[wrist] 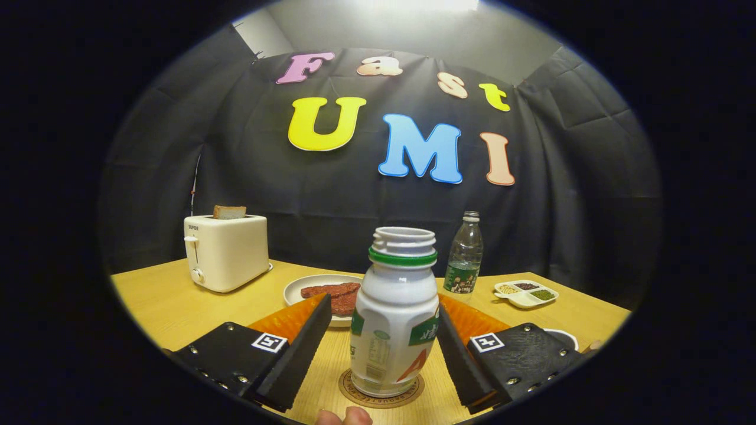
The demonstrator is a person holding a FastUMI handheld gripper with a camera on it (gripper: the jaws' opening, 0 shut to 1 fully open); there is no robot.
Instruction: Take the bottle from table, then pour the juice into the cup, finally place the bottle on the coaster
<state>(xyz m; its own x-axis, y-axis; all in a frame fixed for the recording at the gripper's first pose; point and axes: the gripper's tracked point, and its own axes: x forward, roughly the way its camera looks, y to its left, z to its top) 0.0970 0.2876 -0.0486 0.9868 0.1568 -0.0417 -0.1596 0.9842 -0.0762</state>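
White bottle (394,313) on one coaster (381,391), gripper (383,354) parted

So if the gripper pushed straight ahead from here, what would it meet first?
The white bottle: it stands on the coaster between the open fingers of the gripper, apparently untouched. Beyond it lies the plate.

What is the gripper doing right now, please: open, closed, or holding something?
Gripper: open; its fingers stand apart on either side of the white bottle, which sits upright on the coaster, and do not clearly touch it.
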